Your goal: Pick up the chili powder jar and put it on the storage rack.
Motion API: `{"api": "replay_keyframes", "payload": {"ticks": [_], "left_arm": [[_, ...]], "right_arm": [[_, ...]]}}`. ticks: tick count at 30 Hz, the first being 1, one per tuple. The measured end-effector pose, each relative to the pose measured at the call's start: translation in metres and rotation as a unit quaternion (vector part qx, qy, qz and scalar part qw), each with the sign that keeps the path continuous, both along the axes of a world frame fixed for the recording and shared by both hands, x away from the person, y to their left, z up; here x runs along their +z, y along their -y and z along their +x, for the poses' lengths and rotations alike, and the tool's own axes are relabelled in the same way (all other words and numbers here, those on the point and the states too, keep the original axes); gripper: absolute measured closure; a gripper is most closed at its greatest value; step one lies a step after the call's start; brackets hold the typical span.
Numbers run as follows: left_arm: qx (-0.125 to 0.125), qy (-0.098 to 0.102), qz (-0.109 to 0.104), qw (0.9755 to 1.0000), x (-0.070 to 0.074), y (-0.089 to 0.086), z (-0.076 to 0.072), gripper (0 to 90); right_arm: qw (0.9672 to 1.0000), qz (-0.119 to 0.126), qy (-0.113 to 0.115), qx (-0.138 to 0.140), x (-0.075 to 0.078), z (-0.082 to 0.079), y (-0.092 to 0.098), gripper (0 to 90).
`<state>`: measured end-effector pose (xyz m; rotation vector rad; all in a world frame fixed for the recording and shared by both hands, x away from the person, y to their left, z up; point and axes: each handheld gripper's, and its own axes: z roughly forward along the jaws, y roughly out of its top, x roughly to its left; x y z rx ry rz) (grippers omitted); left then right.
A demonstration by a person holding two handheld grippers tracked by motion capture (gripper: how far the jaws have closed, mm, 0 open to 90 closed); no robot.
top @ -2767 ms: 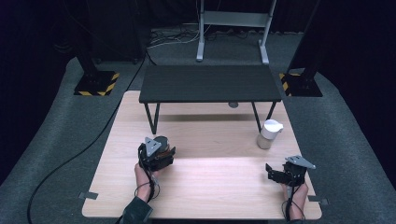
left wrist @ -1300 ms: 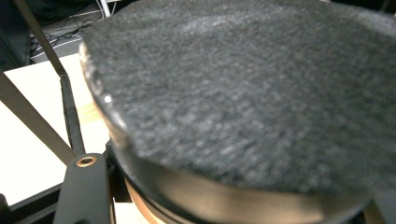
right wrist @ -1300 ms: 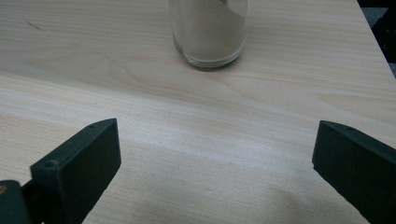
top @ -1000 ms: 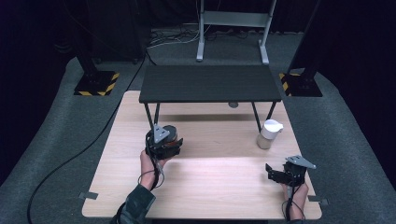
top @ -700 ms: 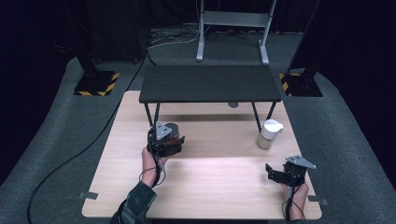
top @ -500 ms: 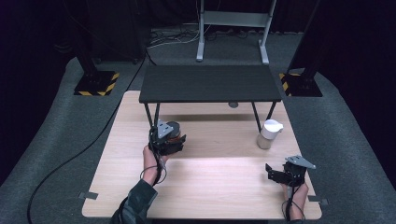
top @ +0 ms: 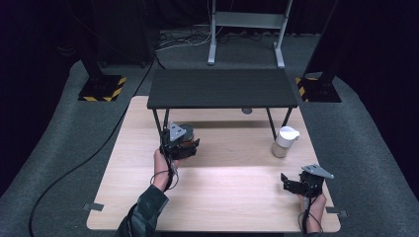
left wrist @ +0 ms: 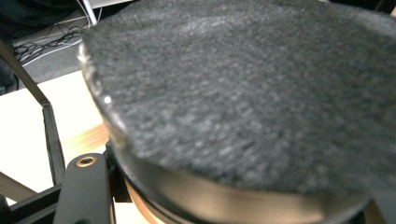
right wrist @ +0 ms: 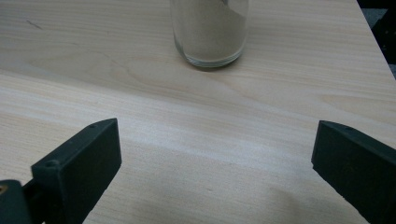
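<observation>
left tool [top: 184, 145] pinching a round dark-topped jar [left wrist: 243, 107]; right tool [right wrist: 215, 172] spread above table [top: 227, 197]

Round dark-topped container [left wrist: 243, 112] blurred and cut off right and bottom in the left gripper view; its contents unreadable. Mostly hidden behind left tongs [top: 190, 144] from above. Glass jar [right wrist: 210, 30] cropped at the top edge, lid unseen there.

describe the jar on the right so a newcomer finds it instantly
On the wooden table, look just right of the black shelf's right leg, ahead of the right tool. The jar stands there upright and alone: clear glass, white lid, pale sandy powder inside, unlike the dark round thing in the left tool.
</observation>
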<state>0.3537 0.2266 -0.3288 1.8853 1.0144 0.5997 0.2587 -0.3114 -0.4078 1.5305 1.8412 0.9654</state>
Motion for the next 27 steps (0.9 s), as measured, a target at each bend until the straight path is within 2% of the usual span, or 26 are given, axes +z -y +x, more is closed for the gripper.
{"api": "replay_keyframes", "payload": {"ticks": [10, 27], "left_arm": [[-0.010, -0.001, -0.009, 0.9999, 0.006, 0.002, 0.008, 31.3], [-0.017, -0.003, -0.009, 0.9998, 0.014, 0.005, 0.019, 31.3]], "right_arm": [[1.0000, 0.000, 0.000, 0.001, 0.000, 0.000, 0.000, 0.6], [1.0000, -0.001, -0.002, 0.002, 0.000, 0.001, 0.000, 0.7]]}}
